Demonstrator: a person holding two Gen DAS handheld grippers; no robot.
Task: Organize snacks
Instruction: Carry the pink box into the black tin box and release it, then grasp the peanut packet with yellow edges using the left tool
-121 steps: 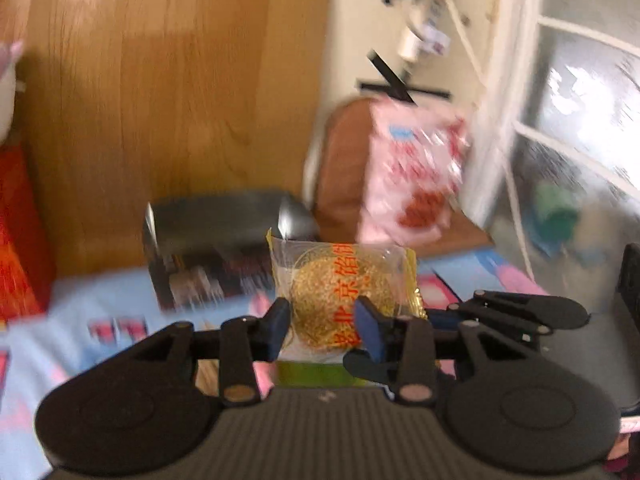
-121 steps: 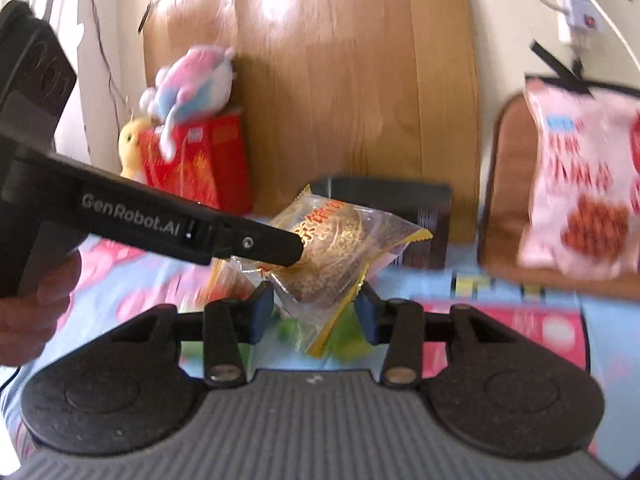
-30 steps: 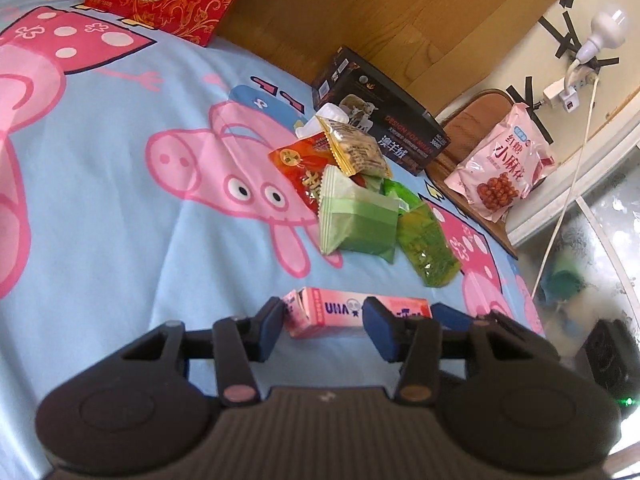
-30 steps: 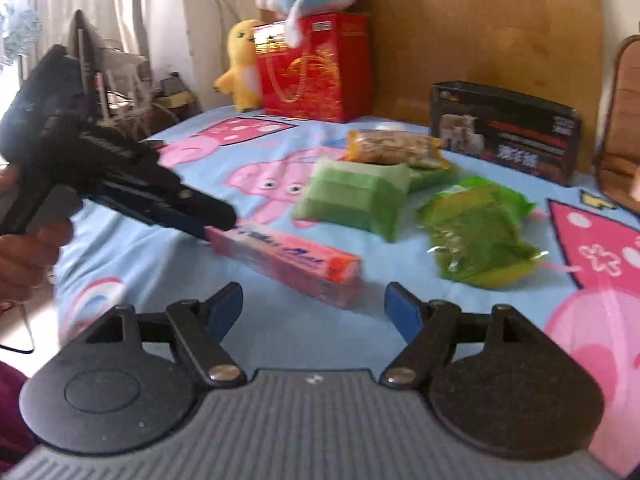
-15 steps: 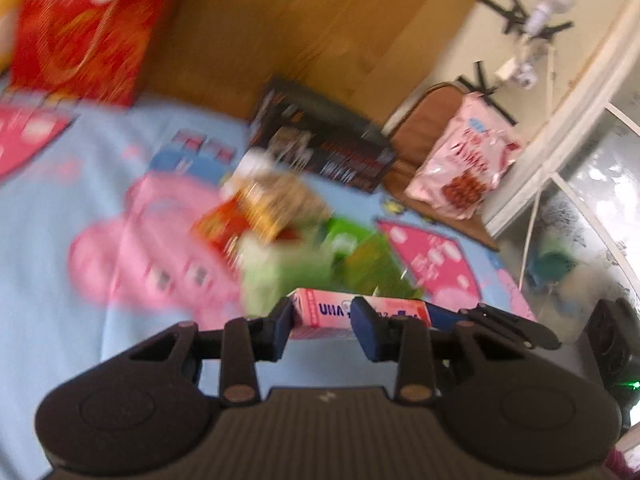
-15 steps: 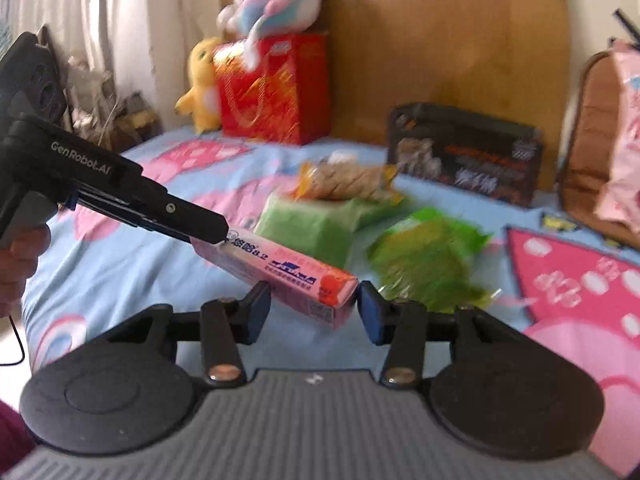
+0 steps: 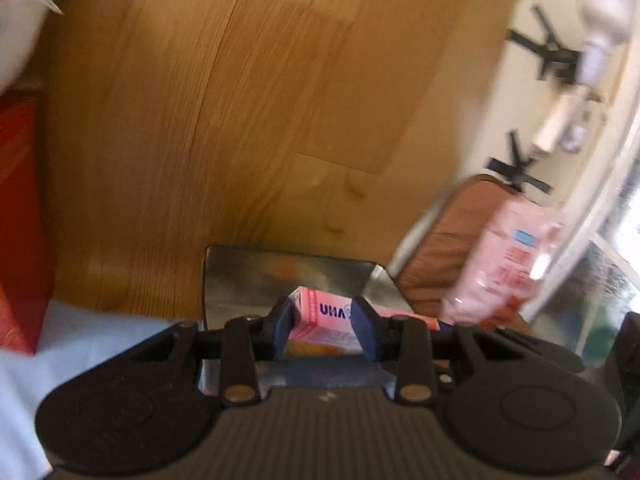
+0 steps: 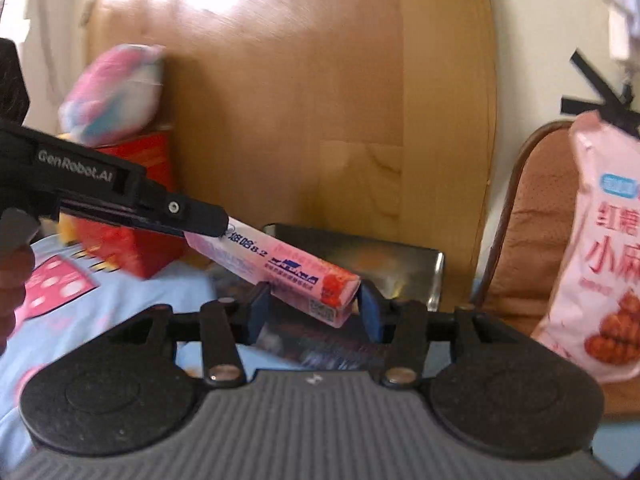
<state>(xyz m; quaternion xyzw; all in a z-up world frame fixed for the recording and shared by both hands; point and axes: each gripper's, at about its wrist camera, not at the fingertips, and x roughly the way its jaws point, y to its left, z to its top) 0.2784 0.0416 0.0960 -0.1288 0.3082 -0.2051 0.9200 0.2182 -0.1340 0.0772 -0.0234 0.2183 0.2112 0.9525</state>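
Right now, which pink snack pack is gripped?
The long pink box, held by both the left gripper and right gripper; the pink bag leans on the chair, ungripped.

left wrist: close, facing headboard (image 7: 248, 120) | right wrist: same, shared

**Colours and patterns in the scene**

A pink snack box (image 8: 280, 272) is printed with dark blue lettering and a red fruit picture near its end. Blue pads (image 7: 362, 326) are seen on black gripper fingers. Behind, a warm honey-brown wooden panel (image 8: 320, 80) with fine grain is shown. A dark, glossy black box (image 8: 380, 260) lies at its foot. At left, a red bag (image 8: 132, 240) is topped by a pink, white and blue plush toy (image 8: 114, 96). The bedsheet (image 8: 120, 300) is light blue with pink, white-dotted patches. At right, a pale pink pouch (image 8: 604, 256) carries red characters.
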